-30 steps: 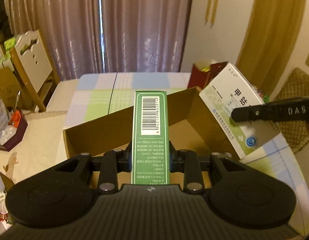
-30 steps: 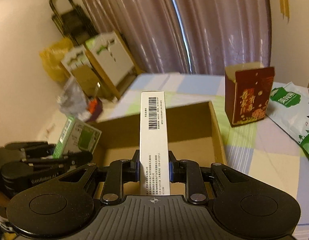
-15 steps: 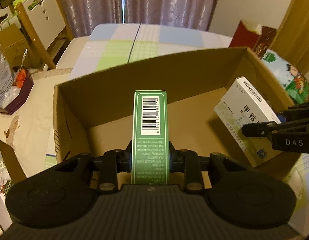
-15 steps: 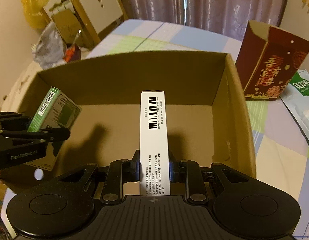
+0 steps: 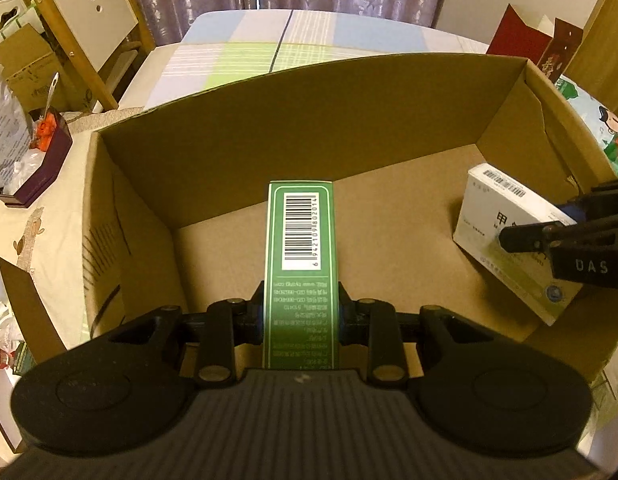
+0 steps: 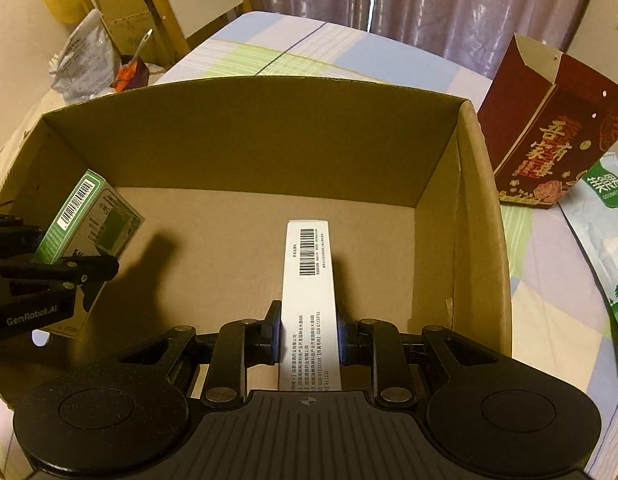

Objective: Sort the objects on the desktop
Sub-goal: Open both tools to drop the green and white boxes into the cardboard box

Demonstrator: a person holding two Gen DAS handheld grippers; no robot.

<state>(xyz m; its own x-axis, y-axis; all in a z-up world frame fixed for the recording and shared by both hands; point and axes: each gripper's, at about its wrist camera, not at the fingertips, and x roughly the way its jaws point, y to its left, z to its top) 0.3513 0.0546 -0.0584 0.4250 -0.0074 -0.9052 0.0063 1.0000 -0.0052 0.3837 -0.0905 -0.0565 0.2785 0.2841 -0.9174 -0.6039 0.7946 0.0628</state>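
Left gripper (image 5: 300, 312): it was clamped on a slim green carton with a white barcode panel (image 5: 301, 264), pads pressing both narrow sides, nose pitched steeply down into the box.
Right gripper (image 6: 309, 332): it was clamped the same way on a narrow white carton printed with a barcode and small black text (image 6: 309, 296), also aimed steeply downward.
Box: a large open brown corrugated cardboard box (image 5: 237, 128) sat on the checked pastel tablecloth (image 5: 245, 52); its floor looked bare.
Where the cartons were: both hung inside the box walls, the green carton toward the left side, the white carton toward the right, well apart; whether either lower end touched the floor I could not tell.
Bystanders: a tall dark red paper gift bag with gold lettering (image 6: 549, 132) stood just beside the right wall, outside the box.
Step in hand: I judged it the placing step, 2 cartons at the point of being set down.
Next move: it called for easing each carton onto the floor, parting the jaws, then lifting straight up clear of the walls so that neither carton tipped or dragged.
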